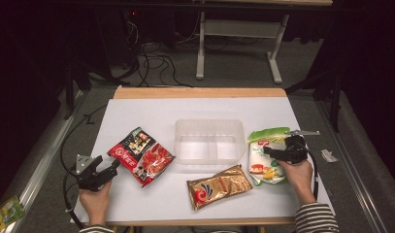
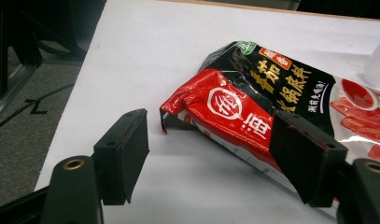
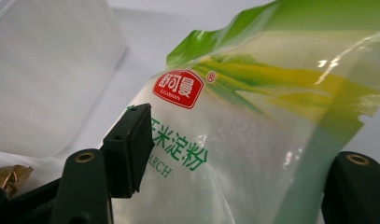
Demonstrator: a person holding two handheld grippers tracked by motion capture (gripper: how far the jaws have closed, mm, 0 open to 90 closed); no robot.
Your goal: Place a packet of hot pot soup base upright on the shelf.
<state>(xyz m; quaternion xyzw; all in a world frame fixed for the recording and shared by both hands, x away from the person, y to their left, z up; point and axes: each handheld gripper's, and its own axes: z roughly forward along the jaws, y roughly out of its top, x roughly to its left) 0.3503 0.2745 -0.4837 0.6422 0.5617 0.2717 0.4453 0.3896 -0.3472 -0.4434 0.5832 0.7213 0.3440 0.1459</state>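
Jaws of my left gripper (image 1: 113, 167) stand spread at the near-left corner of the red packet (image 1: 141, 155), which lies flat on the table (image 1: 137, 114) left of the clear tub (image 1: 209, 141). My right gripper (image 1: 268, 151) straddles the green starch bag (image 3: 253, 140) right of the tub; whether it pinches the bag I cannot tell. Gold packet (image 1: 218, 186) lies between, nearer me.
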